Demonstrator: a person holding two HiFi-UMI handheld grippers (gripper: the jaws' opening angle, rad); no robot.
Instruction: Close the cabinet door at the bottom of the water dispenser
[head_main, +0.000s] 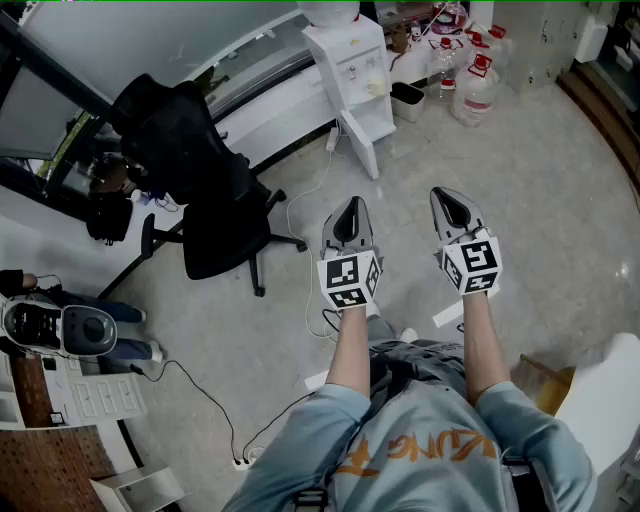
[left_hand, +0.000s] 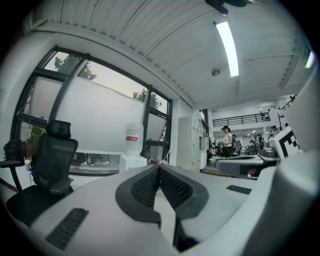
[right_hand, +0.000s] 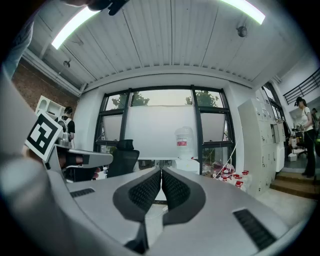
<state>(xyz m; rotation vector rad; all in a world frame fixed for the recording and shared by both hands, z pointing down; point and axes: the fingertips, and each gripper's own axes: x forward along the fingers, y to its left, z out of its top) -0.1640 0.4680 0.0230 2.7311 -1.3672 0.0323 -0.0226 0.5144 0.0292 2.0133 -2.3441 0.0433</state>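
- The left gripper (left_hand: 159, 169) is held level, well short of the water dispenser (head_main: 352, 62). Its jaws are brought together, the dark ribbed pads (left_hand: 143, 187) meeting at their tips, and nothing is gripped between them.
- The right gripper (right_hand: 161, 171) is held level beside it, on the right. Its jaws are closed too, with only a thin slit left between the pads (right_hand: 146, 190). Nothing is held or touched.
- In the head view both grippers are seen side by side over the pale floor (head_main: 530, 190), their tips turned toward the far side of the room.
- The water dispenser is set at the far side, against the window wall, with a bottle mounted on its top.
- The cabinet door (head_main: 359, 147) at its bottom is seen swung out toward the near side, not shut, and well apart from both grippers.
- A black office chair (head_main: 195, 160) is placed to the left of the dispenser.
- Several water bottles (head_main: 476, 88) with red caps are stood on the floor to the dispenser's right.
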